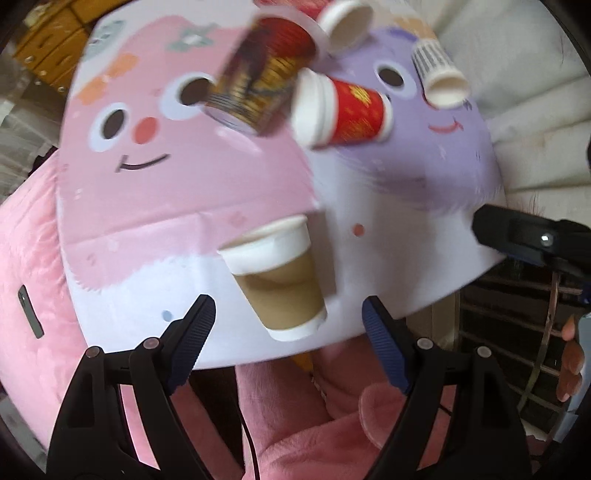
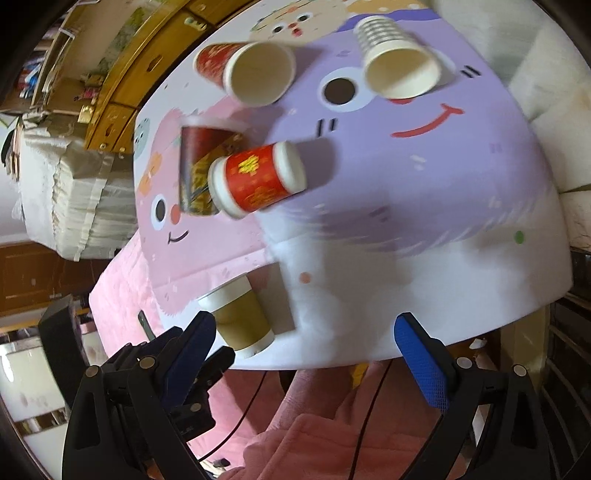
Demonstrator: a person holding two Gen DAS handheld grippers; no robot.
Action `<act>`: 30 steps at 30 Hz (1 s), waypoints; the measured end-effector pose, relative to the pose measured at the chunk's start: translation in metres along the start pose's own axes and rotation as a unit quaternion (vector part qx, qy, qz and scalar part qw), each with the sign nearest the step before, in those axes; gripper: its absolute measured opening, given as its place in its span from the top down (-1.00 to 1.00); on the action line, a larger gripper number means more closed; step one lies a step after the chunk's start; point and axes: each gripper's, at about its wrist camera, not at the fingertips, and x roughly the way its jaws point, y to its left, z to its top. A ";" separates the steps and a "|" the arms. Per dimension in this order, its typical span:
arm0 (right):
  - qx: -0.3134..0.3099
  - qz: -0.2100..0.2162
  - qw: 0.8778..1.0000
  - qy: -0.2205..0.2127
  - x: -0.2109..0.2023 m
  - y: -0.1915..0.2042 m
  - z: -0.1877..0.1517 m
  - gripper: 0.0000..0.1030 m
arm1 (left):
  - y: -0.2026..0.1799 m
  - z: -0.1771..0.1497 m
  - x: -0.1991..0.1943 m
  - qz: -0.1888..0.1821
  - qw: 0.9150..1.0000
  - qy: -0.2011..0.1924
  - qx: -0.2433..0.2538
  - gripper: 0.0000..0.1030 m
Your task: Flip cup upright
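Observation:
A brown cup with white rim point(image 1: 275, 280) stands upright near the table's front edge; it also shows in the right wrist view point(image 2: 238, 317). My left gripper point(image 1: 288, 321) is open, its fingers on either side of the cup and just short of it. My right gripper point(image 2: 304, 332) is open and empty, with the brown cup by its left finger. Farther back, a small red cup point(image 1: 347, 109) point(image 2: 258, 179) lies on its side. A dark red and gold cup point(image 1: 262, 79) point(image 2: 201, 166) stands beside it.
A white-mouthed cup point(image 1: 347, 22) point(image 2: 255, 72) and a striped cup point(image 1: 439, 74) point(image 2: 397, 61) lie on their sides at the back. The table point(image 1: 406, 229) has a pink and purple cartoon cover. A pink cushion point(image 1: 26, 258) with a phone point(image 1: 29, 310) lies to the left.

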 end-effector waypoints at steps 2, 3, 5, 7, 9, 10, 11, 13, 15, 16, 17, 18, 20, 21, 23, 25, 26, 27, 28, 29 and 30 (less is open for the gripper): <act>-0.008 -0.003 1.000 0.001 0.007 0.012 -0.005 -0.91 | 0.014 -0.007 -0.002 0.000 1.000 -0.017 -0.020 -0.55; -0.014 -0.005 1.000 0.001 0.010 0.020 -0.009 -0.91 | 0.025 -0.012 -0.004 -0.003 0.999 -0.024 -0.032 -0.55; -0.023 -0.014 1.000 0.001 0.018 0.034 -0.017 -0.91 | 0.044 -0.020 -0.006 -0.011 0.998 -0.030 -0.047 -0.55; -0.030 -0.022 0.999 0.001 0.027 0.049 -0.026 -0.91 | 0.064 -0.028 -0.009 -0.018 0.998 -0.033 -0.059 -0.55; -0.040 -0.029 0.999 0.001 0.038 0.065 -0.037 -0.91 | 0.072 -0.030 0.004 -0.023 0.997 -0.037 -0.062 -0.55; -0.044 -0.034 0.998 -0.002 0.043 0.073 -0.041 -0.91 | 0.074 -0.032 0.013 -0.022 0.997 -0.039 -0.065 -0.55; -0.046 -0.039 0.998 -0.005 0.046 0.079 -0.045 -0.91 | 0.085 -0.033 0.016 -0.019 0.997 -0.039 -0.067 -0.55; -0.052 -0.051 0.997 -0.009 0.056 0.093 -0.055 -0.91 | 0.102 -0.035 0.018 -0.017 0.997 -0.036 -0.066 -0.55; -0.060 -0.061 0.996 -0.011 0.066 0.105 -0.064 -0.91 | 0.113 -0.034 0.022 -0.017 0.998 -0.030 -0.061 -0.55; -0.063 -0.065 0.996 -0.012 0.070 0.110 -0.068 -0.91 | 0.119 -0.035 0.023 -0.017 0.998 -0.026 -0.058 -0.55; -0.065 -0.070 0.995 -0.012 0.075 0.115 -0.072 -0.91 | 0.129 -0.037 0.025 -0.016 0.998 -0.021 -0.054 -0.55; -0.068 -0.077 0.995 -0.012 0.081 0.121 -0.077 -0.91 | 0.134 -0.038 0.025 -0.016 0.998 -0.018 -0.050 -0.55; -0.069 -0.089 0.994 -0.008 0.092 0.127 -0.086 -0.91 | 0.149 -0.039 0.030 -0.015 0.999 -0.007 -0.038 -0.55; -0.068 -0.095 0.993 -0.006 0.098 0.131 -0.091 -0.91 | 0.154 -0.040 0.031 -0.014 0.999 -0.004 -0.034 -0.55; -0.065 -0.106 0.992 -0.002 0.108 0.136 -0.096 -0.91 | 0.162 -0.040 0.033 -0.013 1.000 0.003 -0.024 -0.55; -0.058 -0.113 0.992 0.000 0.116 0.139 -0.102 -0.91 | 0.171 -0.039 0.037 -0.013 1.000 0.012 -0.009 -0.55; -0.055 -0.113 0.992 0.001 0.120 0.139 -0.104 -0.91 | 0.173 -0.038 0.037 -0.013 1.000 0.014 -0.003 -0.55; -0.050 -0.105 0.993 0.000 0.122 0.139 -0.106 -0.91 | 0.176 -0.037 0.038 -0.012 1.000 0.016 0.002 -0.55; -0.046 -0.102 0.994 0.000 0.125 0.140 -0.107 -0.91 | 0.176 -0.036 0.039 -0.012 1.000 0.017 0.006 -0.55; -0.041 -0.101 0.994 -0.001 0.127 0.142 -0.109 -0.91 | 0.179 -0.034 0.041 -0.013 1.000 0.018 0.012 -0.55; -0.038 -0.100 0.994 -0.004 0.129 0.143 -0.110 -0.91 | 0.181 -0.033 0.042 -0.014 1.000 0.020 0.018 -0.55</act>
